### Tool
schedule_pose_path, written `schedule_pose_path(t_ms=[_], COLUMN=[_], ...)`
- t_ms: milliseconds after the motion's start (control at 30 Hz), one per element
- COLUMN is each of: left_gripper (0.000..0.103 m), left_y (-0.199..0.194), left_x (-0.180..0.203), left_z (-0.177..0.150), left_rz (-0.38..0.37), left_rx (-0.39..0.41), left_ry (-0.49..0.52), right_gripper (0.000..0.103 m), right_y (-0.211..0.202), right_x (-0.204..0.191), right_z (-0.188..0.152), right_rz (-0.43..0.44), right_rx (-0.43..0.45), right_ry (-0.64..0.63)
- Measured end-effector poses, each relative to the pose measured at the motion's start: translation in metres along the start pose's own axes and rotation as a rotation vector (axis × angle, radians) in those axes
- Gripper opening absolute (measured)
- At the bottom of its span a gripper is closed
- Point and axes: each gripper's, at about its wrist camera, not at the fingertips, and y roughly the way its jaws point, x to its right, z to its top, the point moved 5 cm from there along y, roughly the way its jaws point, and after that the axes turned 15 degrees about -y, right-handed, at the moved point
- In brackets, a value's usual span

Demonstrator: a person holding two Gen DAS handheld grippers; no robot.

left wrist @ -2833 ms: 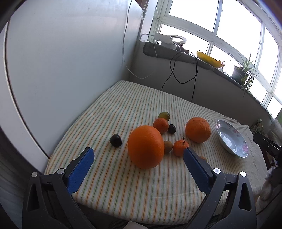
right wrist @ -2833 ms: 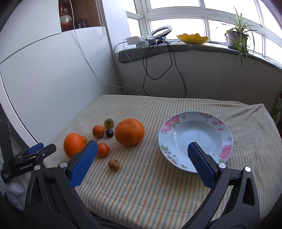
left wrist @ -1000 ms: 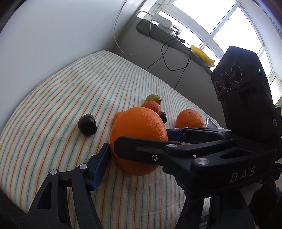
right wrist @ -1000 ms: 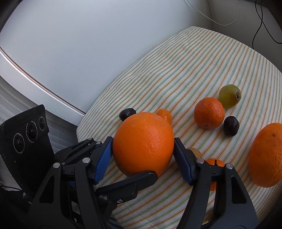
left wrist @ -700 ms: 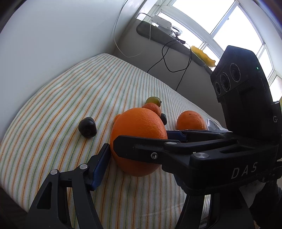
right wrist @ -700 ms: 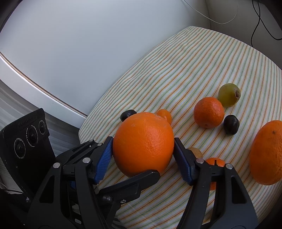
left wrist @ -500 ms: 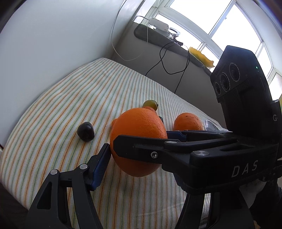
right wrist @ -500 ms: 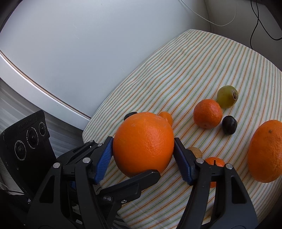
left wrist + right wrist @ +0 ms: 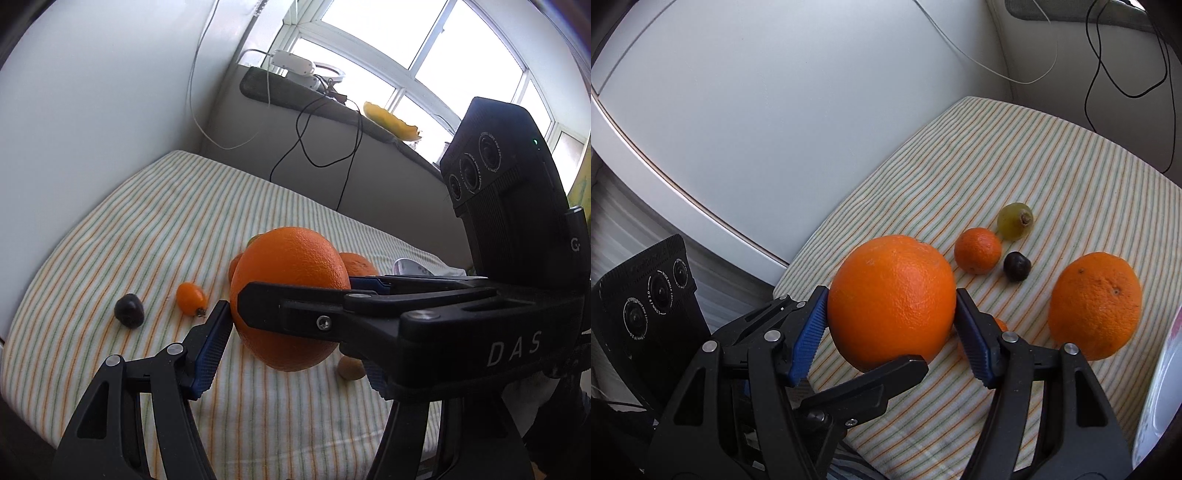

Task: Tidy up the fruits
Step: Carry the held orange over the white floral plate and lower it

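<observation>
A large orange (image 9: 290, 291) (image 9: 892, 295) hangs a little above the striped cloth, clamped from two sides. My right gripper (image 9: 892, 325) is shut on it, a blue pad on each flank. My left gripper (image 9: 295, 343) is shut on it too: its left pad (image 9: 208, 350) presses the orange, and its other finger is mostly hidden behind the right gripper's body. On the cloth lie a second large orange (image 9: 1095, 304), a mandarin (image 9: 977, 250), a green fruit (image 9: 1015, 220), a dark fruit (image 9: 1017, 266), another dark fruit (image 9: 128, 311), a small oval orange fruit (image 9: 190, 298) and a brown kiwi (image 9: 351, 367).
A flowered white bowl (image 9: 1160, 387) stands at the right, its rim (image 9: 412, 266) just visible behind the right gripper. A white wall (image 9: 775, 110) borders the table on the left. Black cables (image 9: 332, 147) hang from the windowsill at the back. The cloth's near edge (image 9: 258, 454) is close below.
Both grippers, open and apart at first, now clamp the large orange. Over the last second they raised it off the cloth, uncovering the small oval orange fruit and the kiwi.
</observation>
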Motion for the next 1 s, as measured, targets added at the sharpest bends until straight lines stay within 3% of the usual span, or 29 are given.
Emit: schedule_pose_path(t_ms=[300, 633, 1000], left_gripper=[0.064, 0.064, 0.064], left_y=[0.019, 0.054, 0.091], left_x=[0.047, 0.107, 0.155], left_z=[-0.003, -0.018, -0.035], left_rz=[-0.047, -0.116, -0.164], left_rx=[-0.016, -0.061, -0.117], left_ry=[0.069, 0.128, 0.171], right_gripper=[0.070, 0.070, 0.070], right_y=[-0.043, -0.101, -0.138], right_x=[0.027, 0.068, 0.115], right_z=[-0.008, -0.042, -0.069], right_rz=[-0.050, -0.126, -0.177], right_rx=[0.052, 0.094, 0.115], right_ry=[0.050, 0.121, 0.190])
